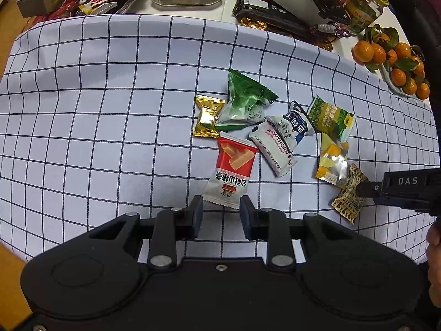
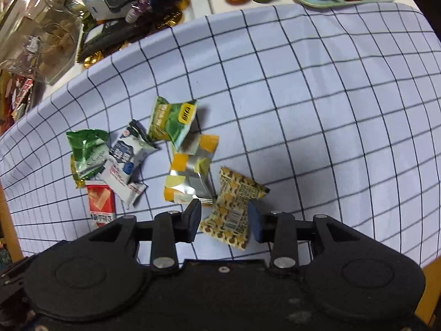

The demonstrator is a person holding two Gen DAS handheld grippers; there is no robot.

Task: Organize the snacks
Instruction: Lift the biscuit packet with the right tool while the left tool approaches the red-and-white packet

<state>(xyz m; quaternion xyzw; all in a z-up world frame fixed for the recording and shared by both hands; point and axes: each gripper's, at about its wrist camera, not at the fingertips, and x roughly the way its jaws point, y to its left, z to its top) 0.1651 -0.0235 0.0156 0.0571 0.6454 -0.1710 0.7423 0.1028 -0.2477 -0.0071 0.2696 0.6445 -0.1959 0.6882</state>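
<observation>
Snack packets lie on our checked cloth point(image 1: 110, 96): the brown-yellow patterned packet point(image 2: 234, 209) sits between our right gripper's point(image 2: 224, 222) parted fingers; the red-white packet point(image 1: 230, 171) lies just beyond our left gripper's point(image 1: 222, 212) open fingers.

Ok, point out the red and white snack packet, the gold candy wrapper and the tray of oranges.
Red and white snack packet point(image 1: 230, 175), left wrist view, packet's middle.
Gold candy wrapper point(image 1: 207, 115), left wrist view, wrapper's centre.
Tray of oranges point(image 2: 317, 1), right wrist view, tray's front rim.
</observation>
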